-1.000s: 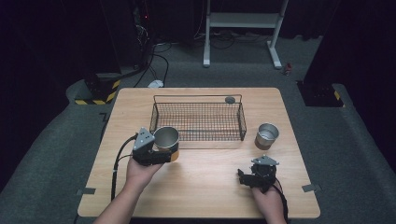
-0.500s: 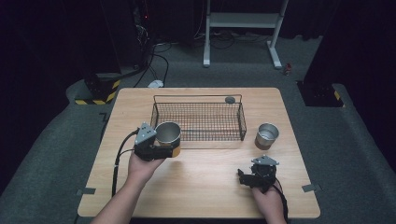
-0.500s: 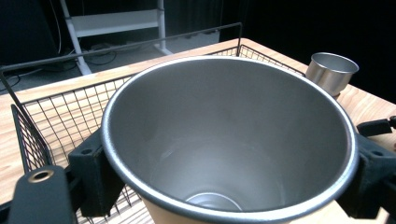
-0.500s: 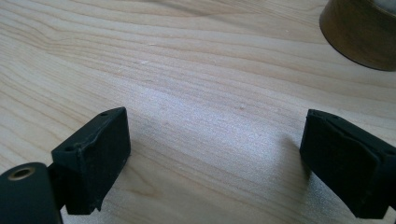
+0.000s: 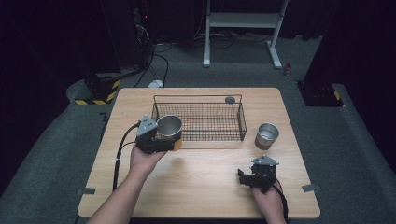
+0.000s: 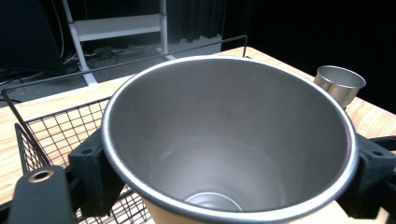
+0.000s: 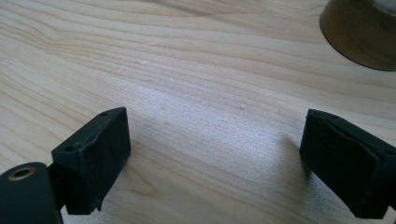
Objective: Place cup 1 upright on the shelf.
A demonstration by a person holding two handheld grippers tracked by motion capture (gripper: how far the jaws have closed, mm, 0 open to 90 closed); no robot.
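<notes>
Dark room, pale wooden tabletop [image 5: 201, 186]. At centre-left of the high view, the left hand-held gripper [image 5: 161, 140] pinches a steel cup [image 5: 168, 127] by its sides, open mouth up, at the wire basket's [image 5: 201, 122] left front corner. Lift enough to clear the rim, keep the cup level, then lower before releasing. Lower right, the right hand-held gripper [image 5: 247, 177] rests spread on the wood; a second steel cup [image 5: 266, 135] stands right of the basket.
</notes>
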